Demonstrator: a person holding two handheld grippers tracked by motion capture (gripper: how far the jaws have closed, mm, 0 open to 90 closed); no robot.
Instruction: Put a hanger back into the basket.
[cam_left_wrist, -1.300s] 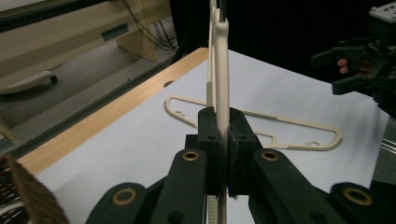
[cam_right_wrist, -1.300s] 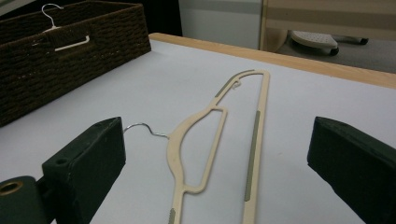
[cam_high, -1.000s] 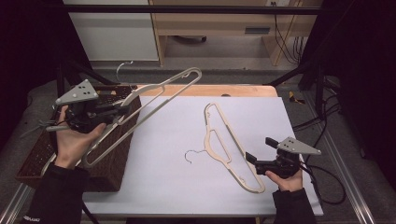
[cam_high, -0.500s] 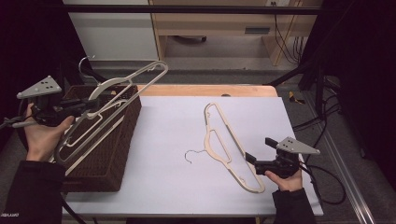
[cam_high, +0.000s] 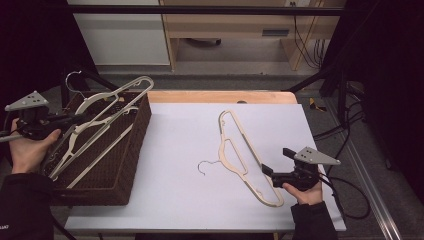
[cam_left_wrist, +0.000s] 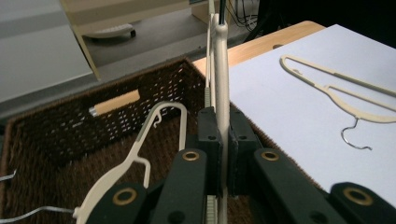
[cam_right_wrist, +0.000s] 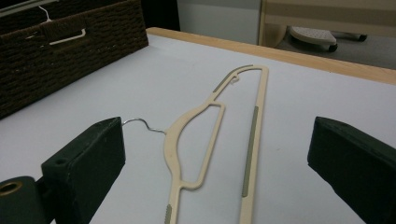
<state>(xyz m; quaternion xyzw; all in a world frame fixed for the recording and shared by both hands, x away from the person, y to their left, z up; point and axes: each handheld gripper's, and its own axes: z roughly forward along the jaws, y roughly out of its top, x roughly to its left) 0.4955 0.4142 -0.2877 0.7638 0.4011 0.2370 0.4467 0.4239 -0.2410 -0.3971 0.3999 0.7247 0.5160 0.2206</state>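
Left gripper (cam_high: 75, 119), clenched on a hanger (cam_high: 107, 107), has carried it down over the basket (cam_high: 131, 150); right gripper (cam_right_wrist: 215, 172) gapes.

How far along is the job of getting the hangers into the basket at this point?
Done: one cream hanger already lies in the wicker basket. In hand: the left hand-held gripper is shut on a second hanger, held over the basket, not yet released. Left: a third hanger lies on the white table, with the right hand-held gripper open beside it.
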